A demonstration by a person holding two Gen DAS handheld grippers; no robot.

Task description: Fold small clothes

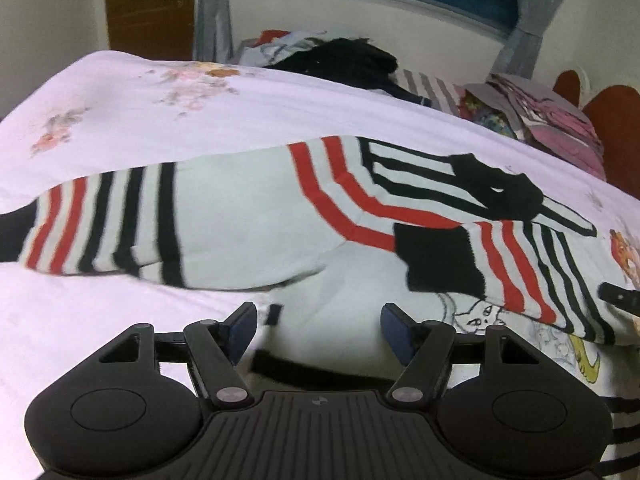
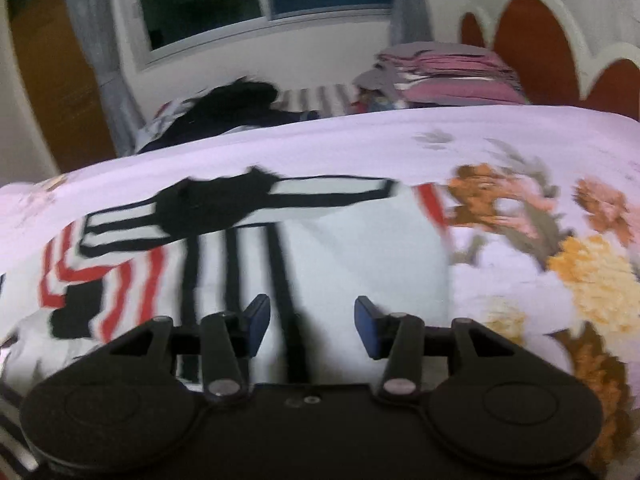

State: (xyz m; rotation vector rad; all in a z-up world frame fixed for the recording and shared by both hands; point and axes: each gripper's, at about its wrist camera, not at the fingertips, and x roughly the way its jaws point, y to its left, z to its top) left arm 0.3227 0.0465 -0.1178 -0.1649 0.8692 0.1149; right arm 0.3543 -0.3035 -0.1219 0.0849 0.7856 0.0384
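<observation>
The striped sweater [image 1: 248, 208] lies spread across the middle of the frame on the floral bed sheet [image 1: 120, 100]. It looks soft, light and floppy, so a cuff or hem edge seems the best hold. Left claw [image 1: 318, 330] and right claw [image 2: 312, 326] both stand apart, empty. Only the left view shows the far striped sleeve end at frame left; the right view shows the headboard [image 2: 528, 48].
</observation>
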